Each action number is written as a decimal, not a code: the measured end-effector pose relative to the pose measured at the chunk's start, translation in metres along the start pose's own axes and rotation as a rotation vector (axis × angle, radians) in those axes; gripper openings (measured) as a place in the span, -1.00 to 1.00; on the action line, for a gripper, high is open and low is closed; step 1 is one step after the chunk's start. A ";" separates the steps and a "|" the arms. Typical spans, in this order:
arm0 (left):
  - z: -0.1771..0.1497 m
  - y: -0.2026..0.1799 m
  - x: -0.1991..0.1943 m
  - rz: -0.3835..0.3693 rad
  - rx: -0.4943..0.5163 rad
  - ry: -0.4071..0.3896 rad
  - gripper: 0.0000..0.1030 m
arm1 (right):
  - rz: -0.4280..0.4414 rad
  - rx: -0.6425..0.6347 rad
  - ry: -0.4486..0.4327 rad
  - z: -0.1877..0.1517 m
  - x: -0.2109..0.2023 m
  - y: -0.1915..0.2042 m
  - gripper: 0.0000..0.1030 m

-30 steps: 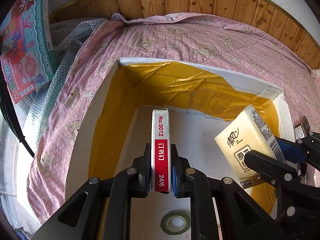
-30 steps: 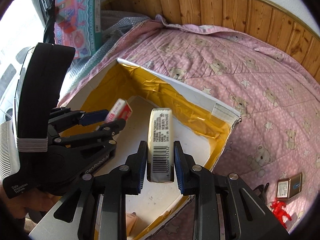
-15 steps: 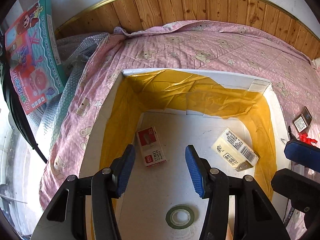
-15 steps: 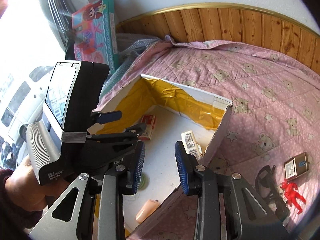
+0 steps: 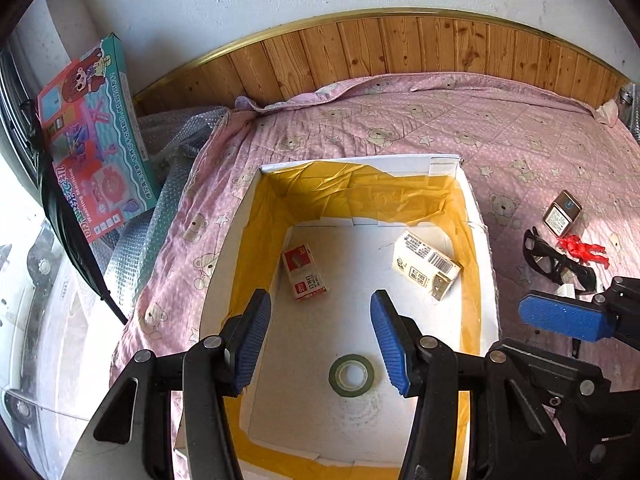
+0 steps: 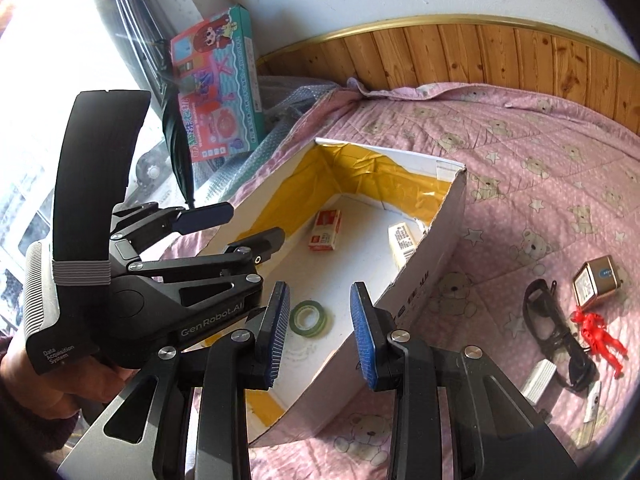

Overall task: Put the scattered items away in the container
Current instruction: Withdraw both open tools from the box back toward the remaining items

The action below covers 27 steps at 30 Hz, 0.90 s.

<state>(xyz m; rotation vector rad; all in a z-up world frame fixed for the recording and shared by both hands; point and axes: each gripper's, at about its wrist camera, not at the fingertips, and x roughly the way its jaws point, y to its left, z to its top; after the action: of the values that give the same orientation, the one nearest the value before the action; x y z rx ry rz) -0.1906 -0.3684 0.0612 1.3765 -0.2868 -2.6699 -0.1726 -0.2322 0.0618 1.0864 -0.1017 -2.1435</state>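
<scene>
A white cardboard box (image 5: 232, 256) (image 6: 436, 248) lined with yellow tape sits on the pink bed. Inside it lie a red and white staple box (image 5: 304, 272) (image 6: 326, 230), a cream tissue pack (image 5: 426, 266) (image 6: 402, 242) and a green tape roll (image 5: 352, 374) (image 6: 308, 316). My left gripper (image 5: 320, 336) (image 6: 236, 224) hangs open and empty above the box. My right gripper (image 6: 320, 332) is open and empty over the box's near right wall. Black glasses (image 6: 554, 328) (image 5: 556, 260), a red toy figure (image 6: 598, 334) (image 5: 584, 250) and a small card pack (image 6: 596, 276) (image 5: 562, 214) lie on the cover to the right.
A toy box (image 5: 94, 136) (image 6: 216, 84) leans by bubble wrap (image 5: 172, 148) at the left. A wooden headboard (image 5: 400, 52) runs along the back. A white block (image 6: 540, 376) and a small white piece (image 6: 592, 402) lie near the glasses. A hand (image 6: 52, 376) holds the left gripper.
Both grippers opened and dropped the staple box and the tissue pack into the box. Then both pulled back and up, away from the box floor.
</scene>
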 end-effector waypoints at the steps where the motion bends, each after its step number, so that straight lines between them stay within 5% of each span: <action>1: -0.003 -0.001 -0.005 0.000 -0.001 -0.006 0.04 | 0.006 0.002 -0.002 -0.003 -0.003 0.001 -0.35; 27: -0.070 -0.028 -0.094 -0.098 -0.031 -0.087 0.06 | 0.086 0.073 -0.054 -0.083 -0.069 0.021 -0.34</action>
<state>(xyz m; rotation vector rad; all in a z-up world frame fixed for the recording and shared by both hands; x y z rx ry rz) -0.0796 -0.3308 0.0902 1.3006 -0.1902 -2.8060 -0.0740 -0.1845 0.0626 1.0466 -0.2487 -2.1059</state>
